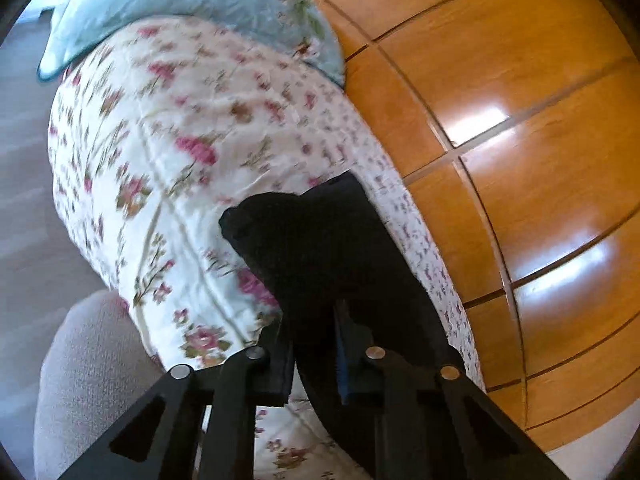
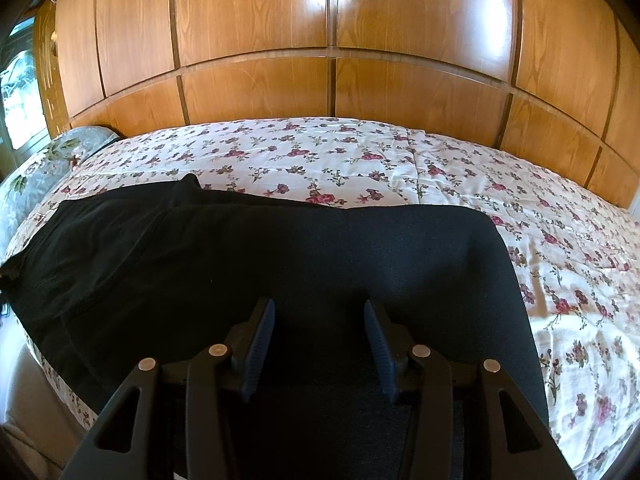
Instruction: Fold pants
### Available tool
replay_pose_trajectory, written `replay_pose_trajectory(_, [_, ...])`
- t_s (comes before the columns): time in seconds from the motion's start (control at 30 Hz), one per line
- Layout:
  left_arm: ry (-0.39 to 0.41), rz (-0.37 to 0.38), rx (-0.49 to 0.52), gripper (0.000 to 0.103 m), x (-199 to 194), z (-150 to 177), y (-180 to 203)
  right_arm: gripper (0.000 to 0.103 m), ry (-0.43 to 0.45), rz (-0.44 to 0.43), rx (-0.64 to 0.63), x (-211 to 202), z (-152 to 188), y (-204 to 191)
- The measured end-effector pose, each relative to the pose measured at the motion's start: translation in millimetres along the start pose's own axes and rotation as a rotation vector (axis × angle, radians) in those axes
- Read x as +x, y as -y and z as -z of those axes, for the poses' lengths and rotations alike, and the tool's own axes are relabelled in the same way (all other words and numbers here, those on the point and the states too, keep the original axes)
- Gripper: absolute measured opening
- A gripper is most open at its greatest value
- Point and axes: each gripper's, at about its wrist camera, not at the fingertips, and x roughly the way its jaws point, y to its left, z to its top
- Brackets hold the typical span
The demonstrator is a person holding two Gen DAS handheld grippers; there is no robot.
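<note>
Pants [image 2: 280, 260], black, laid out mostly flat along the near edge of the bed [image 2: 360, 152], with a small peak of cloth sticking up toward the pillow [image 2: 48, 160] end. Left gripper [image 1: 316, 344] clenched on an edge of that fabric, fingers nearly together with cloth pinched between, seemingly lifted off the bedspread going by the dark flap hanging ahead of the fingers. Right gripper [image 2: 320, 344] released, fingers spread wide, hovering just above the middle of the pants and touching nothing as far as can be told.

Worries from here, all guesswork:

- Thin pinch on the left. Maybe only one layer caught, so likely to peel the top layer away and leave the bottom one behind, ending in a crooked fold.
- Soft, knit-looking cloth plus a quick swing (left view pretty blurry) = easy way to lose the grip mid-fold.
- Nothing pinning the middle. Without the right fingers pressing down or grabbing the matching corner, likely to drag the whole garment sideways instead of creasing it.
- Sitting right at the mattress edge. One careless tug toward the near side and off onto the floor.
- That peak near the pillow end, likely to get trapped inside the fold unless smoothed first.
</note>
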Motion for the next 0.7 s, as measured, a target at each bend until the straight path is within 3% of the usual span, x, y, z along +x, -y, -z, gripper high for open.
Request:
replay_pose_trajectory(0.13, [0.044,0.043,0.124,0.012,-12.6,-5.0,36.7,0.048,-0.004,-0.009,0.006,0.3,-0.5,1.1])
replay_pose_trajectory(0.33, [0.087,0.183,0.322,0.012,-32.9,-1.0,109.8,0.052,-0.007,-0.077,0.062,-8.3,-3.7,12.1])
replay_pose_trajectory(0.47, [0.102,0.285,0.493,0.012,-44.0,16.7,162.2,0.053,0.009,-0.13,0.151,-19.3,-2.8,26.6])
replay_pose_trajectory(0.7, [0.051,0.487,0.737,0.012,-57.9,69.7,238.9,0.054,0.008,-0.101,0.171,-33.1,-0.7,42.4])
